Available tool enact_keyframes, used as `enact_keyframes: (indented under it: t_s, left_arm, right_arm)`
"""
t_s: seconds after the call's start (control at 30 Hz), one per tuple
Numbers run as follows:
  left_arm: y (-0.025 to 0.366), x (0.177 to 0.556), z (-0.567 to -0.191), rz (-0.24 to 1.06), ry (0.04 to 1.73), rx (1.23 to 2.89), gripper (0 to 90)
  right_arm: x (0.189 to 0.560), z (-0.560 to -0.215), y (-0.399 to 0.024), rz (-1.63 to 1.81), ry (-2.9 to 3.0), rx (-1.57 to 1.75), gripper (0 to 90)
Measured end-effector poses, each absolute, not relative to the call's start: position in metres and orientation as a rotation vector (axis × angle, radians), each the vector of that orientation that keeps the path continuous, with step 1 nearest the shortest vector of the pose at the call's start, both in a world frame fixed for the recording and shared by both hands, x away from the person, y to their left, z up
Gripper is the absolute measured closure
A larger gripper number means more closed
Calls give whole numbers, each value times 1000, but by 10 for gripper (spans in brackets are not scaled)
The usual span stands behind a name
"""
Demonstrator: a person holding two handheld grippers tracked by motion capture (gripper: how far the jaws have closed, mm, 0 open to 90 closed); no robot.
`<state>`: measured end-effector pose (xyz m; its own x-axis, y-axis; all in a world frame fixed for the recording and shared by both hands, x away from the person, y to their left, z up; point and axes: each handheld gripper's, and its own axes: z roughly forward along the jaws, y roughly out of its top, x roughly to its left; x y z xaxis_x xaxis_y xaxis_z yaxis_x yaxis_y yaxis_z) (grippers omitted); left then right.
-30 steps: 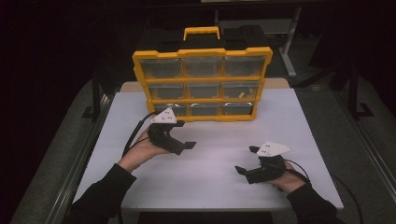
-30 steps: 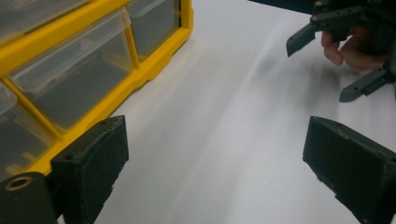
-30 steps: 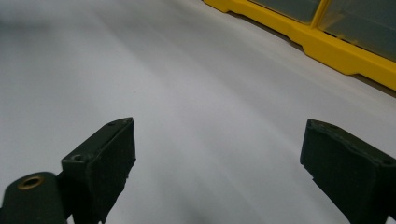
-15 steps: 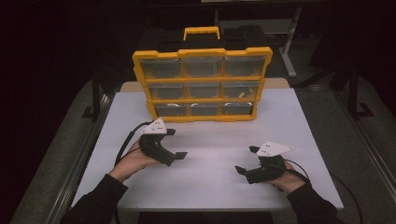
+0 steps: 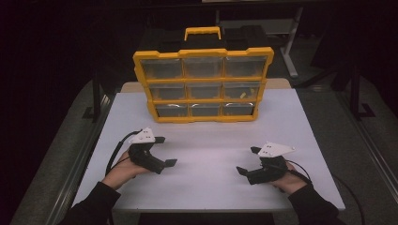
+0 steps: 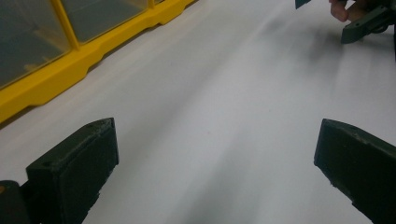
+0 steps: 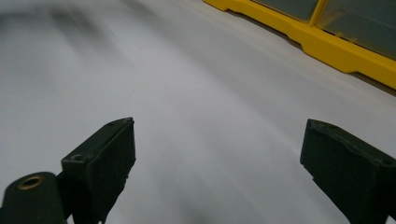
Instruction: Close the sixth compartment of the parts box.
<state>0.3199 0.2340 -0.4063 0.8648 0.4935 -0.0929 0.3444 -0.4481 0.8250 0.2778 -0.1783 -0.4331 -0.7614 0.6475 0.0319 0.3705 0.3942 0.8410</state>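
Left claw [image 5: 162,151] has been drawing back from the yellow drawer organizer [image 5: 203,84], now lying ahead, jaws just widening, empty. Right claw [image 5: 248,160] is resting spread on the desk [image 5: 211,154]; work appears finished.

No lettering, brand, number or sign can be read anywhere here: the clear drawer fronts of the yellow organizer case [image 5: 203,84] ahead of both tools carry no legible label, and the grey plate atop the left gripper [image 5: 162,151] and the one atop the right gripper [image 5: 247,161] bear only a few tiny dark marks (too small to make out), while the white table [image 5: 211,140] beneath them is unmarked
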Motion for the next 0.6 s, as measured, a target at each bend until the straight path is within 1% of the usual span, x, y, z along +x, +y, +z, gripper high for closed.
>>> enact_keyframes:
  t_s: [0.6]
  left_arm:
    - [263, 303, -422, 237, 647, 2067, 0]
  right_arm:
    - [278, -433, -179, 1294, 2355, 902, 95]
